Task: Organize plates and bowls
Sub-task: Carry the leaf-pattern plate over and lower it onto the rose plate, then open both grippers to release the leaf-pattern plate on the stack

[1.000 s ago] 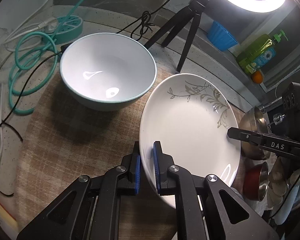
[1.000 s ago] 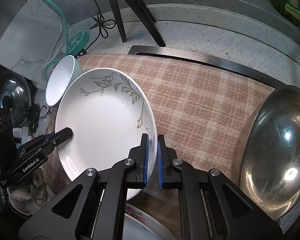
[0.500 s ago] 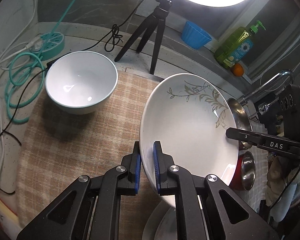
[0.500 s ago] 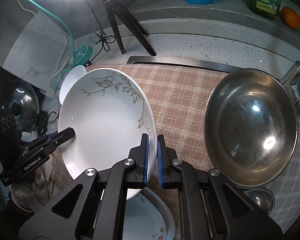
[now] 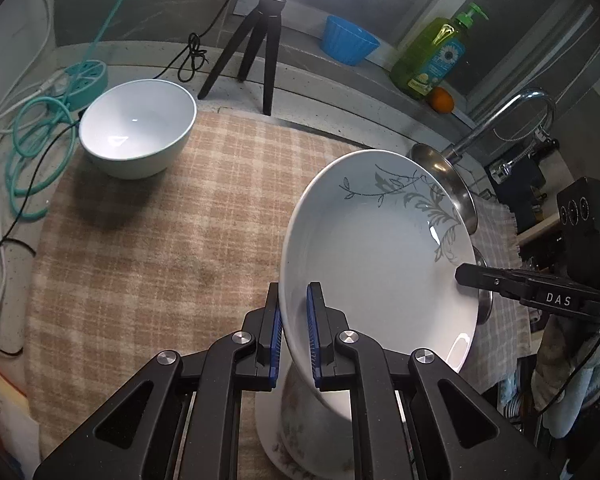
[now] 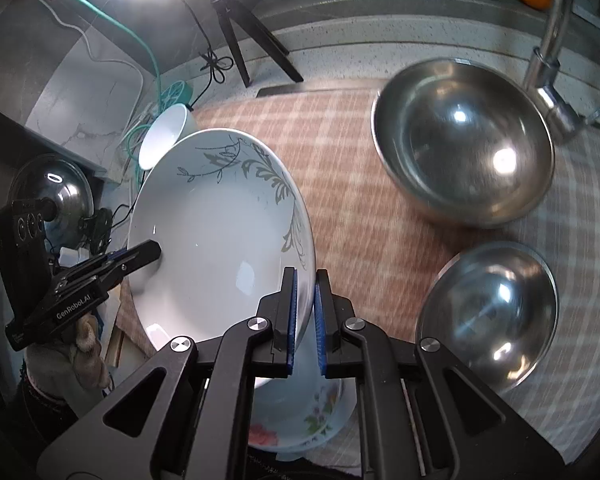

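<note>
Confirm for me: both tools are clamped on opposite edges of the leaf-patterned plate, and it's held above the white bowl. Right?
Not quite. Both tools, left and right, do clamp opposite edges of the leaf-patterned plate, but the right wrist view shows a flower-patterned plate under it, not the white bowl, which sits apart on the checked cloth.

My plate (image 5: 372,248) is white, smooth and shiny, with grey leaves painted on. The white bowl (image 5: 138,128), far left of it, is shiny too. The checked cloth (image 5: 160,240) under the plate looks soft and dull. The big metal bowl (image 6: 464,140) right of my plate shines like a mirror. My gripper pads (image 5: 311,336) are blue rubber on matt black plastic.
</note>
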The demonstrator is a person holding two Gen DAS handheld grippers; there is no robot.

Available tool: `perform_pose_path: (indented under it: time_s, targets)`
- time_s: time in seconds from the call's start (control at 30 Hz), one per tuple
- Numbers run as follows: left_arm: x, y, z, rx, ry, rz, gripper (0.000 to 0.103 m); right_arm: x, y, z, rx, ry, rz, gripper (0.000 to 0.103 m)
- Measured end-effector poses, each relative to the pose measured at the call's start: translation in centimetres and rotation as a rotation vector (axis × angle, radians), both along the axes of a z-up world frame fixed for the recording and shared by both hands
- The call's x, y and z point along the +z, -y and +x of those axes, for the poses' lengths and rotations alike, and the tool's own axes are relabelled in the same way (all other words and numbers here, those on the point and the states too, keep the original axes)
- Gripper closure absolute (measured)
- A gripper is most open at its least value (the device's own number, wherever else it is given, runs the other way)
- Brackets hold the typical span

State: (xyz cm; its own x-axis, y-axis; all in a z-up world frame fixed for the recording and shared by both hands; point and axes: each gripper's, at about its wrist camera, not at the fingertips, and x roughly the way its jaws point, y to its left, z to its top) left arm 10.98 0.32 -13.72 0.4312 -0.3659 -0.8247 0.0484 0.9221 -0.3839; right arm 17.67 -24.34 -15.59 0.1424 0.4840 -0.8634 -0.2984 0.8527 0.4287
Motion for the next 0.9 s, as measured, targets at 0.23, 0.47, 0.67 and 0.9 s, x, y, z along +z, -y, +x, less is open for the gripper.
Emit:
perform_pose_path:
  time_s: [0.23,0.47,0.67,0.9]
  targets:
    - [-0.6,0.7,-2.5,-0.035,-0.028,0.004,0.093,-1.0,1.0,-3.9,-0.019,-0.042,0.001,0.095]
    - [-0.8,1.4,-4.1,-0.056,-0.041,0.012,0.093,-1.6,1.8,-6.3,-0.035,-0.067,0.006,0.095]
    - [-1.6,1.6,-5.0,-0.064,-0.060,0.011,0.093,-2.5,2.0,-7.8,-0.043,-0.092,0.004,0.095]
    - [-2.2,1.8,-5.9,-0.073,-0.075,0.015,0.093,-3.3,2.3,-9.0,-0.049,-0.111,0.000,0.095]
